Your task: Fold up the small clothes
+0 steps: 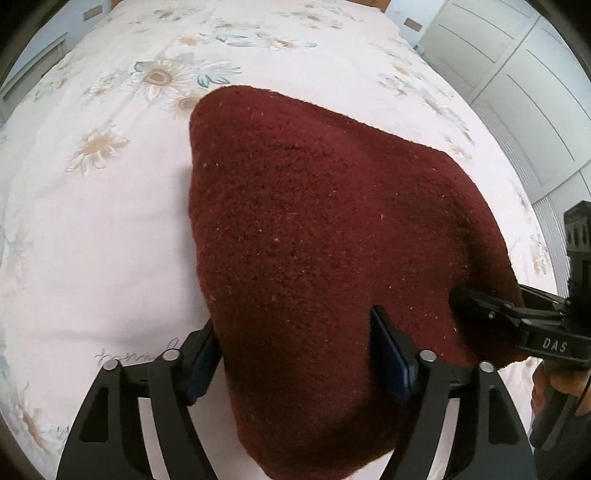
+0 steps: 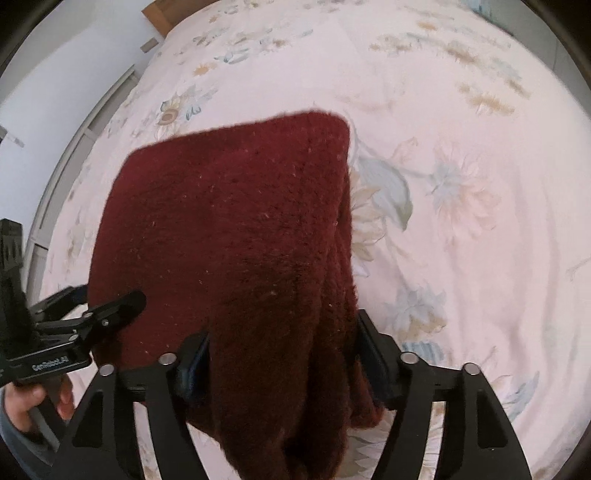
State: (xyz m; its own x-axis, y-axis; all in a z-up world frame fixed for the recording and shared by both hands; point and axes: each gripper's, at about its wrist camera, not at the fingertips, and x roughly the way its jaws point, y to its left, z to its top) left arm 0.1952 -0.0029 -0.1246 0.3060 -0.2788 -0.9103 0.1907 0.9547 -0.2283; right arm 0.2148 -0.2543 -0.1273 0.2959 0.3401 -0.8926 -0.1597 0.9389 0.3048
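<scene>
A dark red knitted garment [image 1: 317, 229] lies folded on the bed, also seen in the right wrist view [image 2: 229, 229]. My left gripper [image 1: 295, 354] has its fingers on either side of the garment's near left edge, with thick fabric between them. My right gripper [image 2: 282, 354] has its fingers on either side of the garment's near right edge, which bunches up between them. Each gripper shows in the other's view: the right one [image 1: 491, 314] at the garment's right side, the left one [image 2: 96, 310] at its left side. The near hem is raised off the sheet.
The bed is covered by a pale pink sheet with a flower print [image 1: 110, 221], which also fills the right wrist view [image 2: 480, 221]. White wardrobe doors [image 1: 524, 74] stand to the right of the bed. A wooden headboard [image 2: 159, 13] is at the far end.
</scene>
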